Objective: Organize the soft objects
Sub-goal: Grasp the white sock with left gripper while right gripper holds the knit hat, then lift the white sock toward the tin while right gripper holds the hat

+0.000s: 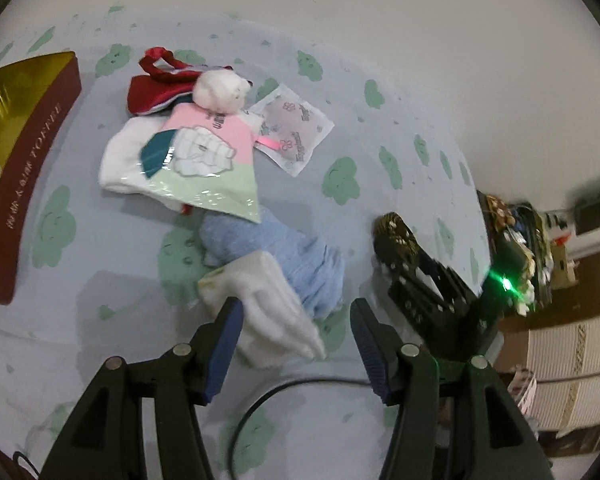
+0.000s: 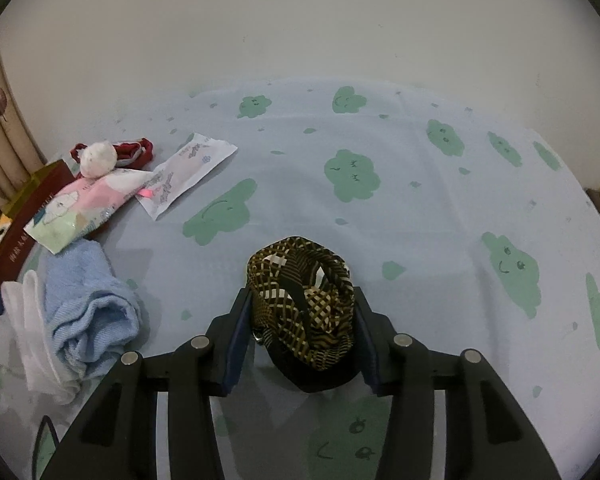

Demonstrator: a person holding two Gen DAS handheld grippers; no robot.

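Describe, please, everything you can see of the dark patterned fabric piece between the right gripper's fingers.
The patterned fabric piece is a soft, crumpled bundle in black, gold-brown and cream checks and stripes, with a plain black part at its near end. It sits bunched upright on the cloud-print sheet, apart from the other soft items. The right gripper is closed on it, a blue pad pressing each side. The left wrist view shows it too.

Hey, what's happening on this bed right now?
A person is sorting soft things on a cloud-print sheet with two handheld claws. The right claw has a dark plaid pouch between its pads. The left claw hangs open just above a white cloth lying on a blue towel. A pile of packaged items and a dark red box sit farther back.
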